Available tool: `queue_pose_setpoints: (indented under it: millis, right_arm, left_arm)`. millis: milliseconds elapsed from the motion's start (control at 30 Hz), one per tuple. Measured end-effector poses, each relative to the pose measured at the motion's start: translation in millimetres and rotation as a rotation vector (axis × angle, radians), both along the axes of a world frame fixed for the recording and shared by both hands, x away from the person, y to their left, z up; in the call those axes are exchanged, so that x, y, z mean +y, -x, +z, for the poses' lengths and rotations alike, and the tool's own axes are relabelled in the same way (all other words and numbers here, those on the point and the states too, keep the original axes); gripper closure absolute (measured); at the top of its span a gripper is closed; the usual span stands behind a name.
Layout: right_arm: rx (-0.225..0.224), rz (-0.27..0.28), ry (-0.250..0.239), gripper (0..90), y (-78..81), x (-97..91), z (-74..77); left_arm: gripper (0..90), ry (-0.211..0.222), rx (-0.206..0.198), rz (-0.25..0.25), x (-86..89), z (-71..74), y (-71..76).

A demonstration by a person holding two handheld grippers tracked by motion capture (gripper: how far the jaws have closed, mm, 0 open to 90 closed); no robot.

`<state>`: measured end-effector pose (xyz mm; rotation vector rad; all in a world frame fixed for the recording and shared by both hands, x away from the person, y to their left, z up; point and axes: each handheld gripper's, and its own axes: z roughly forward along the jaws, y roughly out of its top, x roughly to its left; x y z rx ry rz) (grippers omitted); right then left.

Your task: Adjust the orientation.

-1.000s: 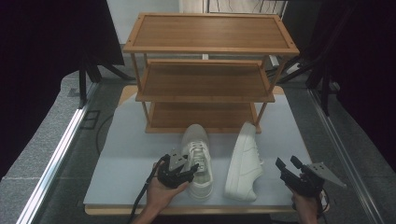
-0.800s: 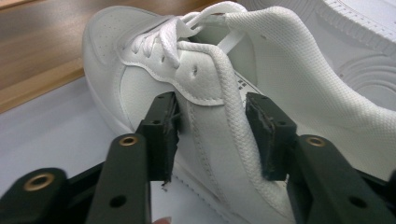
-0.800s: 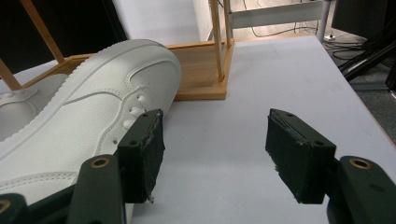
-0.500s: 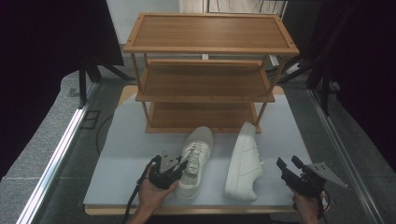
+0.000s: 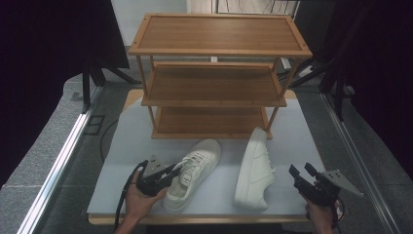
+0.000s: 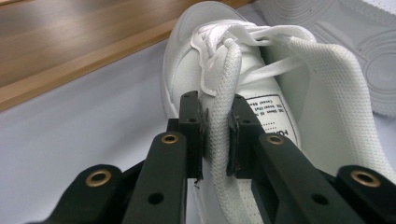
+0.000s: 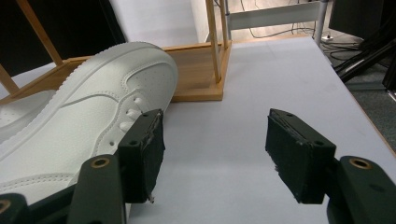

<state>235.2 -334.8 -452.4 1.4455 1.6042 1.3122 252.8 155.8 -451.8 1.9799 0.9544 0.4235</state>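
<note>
Wooden three-tier shoe rack (image 5: 216,83) stands at far end of pale table top (image 5: 126,141), all three shelves bare. Second white shoe (image 5: 254,168) lies on its side just in front of rack's right leg, sole turned right. Black cable (image 5: 104,139) curves off table's left edge, left of rack. Grey speckled floor (image 5: 46,146) and metal rail (image 5: 58,170) run along left, well clear of rack.

Matt white leather shoe (image 6: 280,88), woven lace (image 6: 223,116); smooth wooden rack (image 5: 214,83).
</note>
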Motion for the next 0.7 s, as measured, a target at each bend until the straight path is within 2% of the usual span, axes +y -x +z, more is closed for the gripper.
queue_pose_setpoints:
  millis: [33,67,333,567,633,700]
  right_arm:
    - [0.0,0.0,0.0,36.6,0.0,0.0,0.0]
    - [0.0,0.0,0.002,36.6,0.0,0.3,0.0]
    - [0.006,0.004,0.008,36.4,-0.1,2.5,-0.9]
    - [0.005,0.007,0.009,36.5,0.3,3.6,-0.7]
    - [0.006,0.011,0.006,36.5,0.1,4.3,0.0]
    - [0.004,0.016,0.004,36.5,-0.3,6.1,1.7]
  left_arm:
    - [78.6,0.0,0.0,0.0,0.0,0.0,0.0]
    - [78.6,0.007,0.001,-0.001,8.2,-0.6,0.4]
    - [78.6,0.012,0.006,0.016,34.9,-0.7,0.7]
    - [77.0,0.015,0.009,0.004,40.4,-1.0,-0.3]
    - [71.8,0.019,0.018,0.008,40.6,-0.2,-1.8]
    - [59.7,0.029,0.012,0.022,41.6,0.9,-3.0]
